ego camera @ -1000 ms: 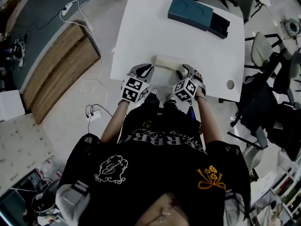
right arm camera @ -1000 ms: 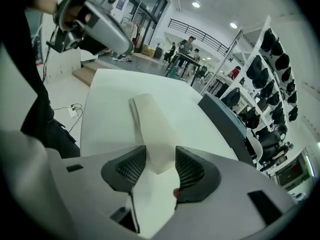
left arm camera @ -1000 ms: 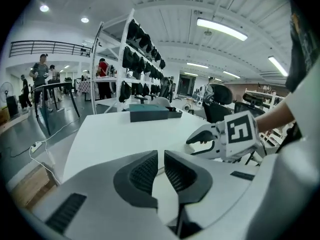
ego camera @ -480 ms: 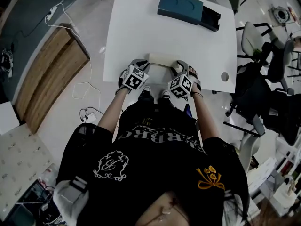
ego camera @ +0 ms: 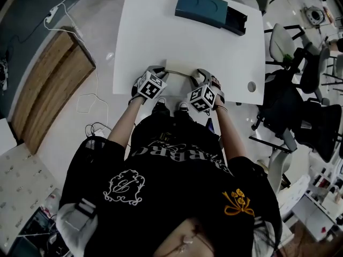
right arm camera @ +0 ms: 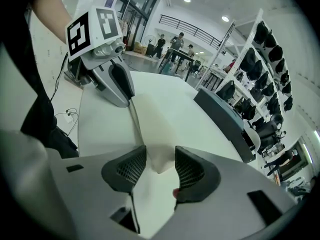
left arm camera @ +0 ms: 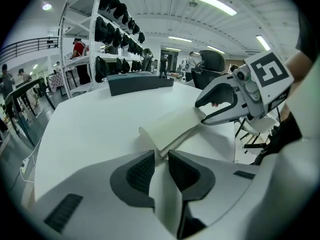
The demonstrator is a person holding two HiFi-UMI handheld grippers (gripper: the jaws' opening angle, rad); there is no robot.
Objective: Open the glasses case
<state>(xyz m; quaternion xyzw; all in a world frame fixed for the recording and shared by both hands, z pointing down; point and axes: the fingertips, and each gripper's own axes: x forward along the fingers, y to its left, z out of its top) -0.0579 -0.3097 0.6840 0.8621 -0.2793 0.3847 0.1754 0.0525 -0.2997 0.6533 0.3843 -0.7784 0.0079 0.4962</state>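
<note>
A cream-white glasses case (ego camera: 178, 68) lies near the front edge of the white table (ego camera: 161, 31), hard to tell from it in the head view. In the left gripper view the glasses case (left arm camera: 175, 126) looks flat and long, with a thin edge running into the narrow gap of my left gripper (left arm camera: 159, 156), which is shut on it. My left gripper (ego camera: 159, 72) holds the left end. My right gripper (ego camera: 199, 75) holds the other end: in the right gripper view the rounded end of the glasses case (right arm camera: 150, 129) fills the wide gap of my right gripper (right arm camera: 160, 159).
A teal box (ego camera: 203, 7) with a dark drawer part (ego camera: 236, 23) stands at the table's far side. A round hole (ego camera: 251, 86) is near the front right corner. Office chairs (ego camera: 300, 74) crowd the right; a wooden board (ego camera: 48, 90) and cables lie on the floor at left.
My left gripper has come down to the table at the case's left end. The case showed as a raised block before and now looks thin. The right gripper has stayed put.
</note>
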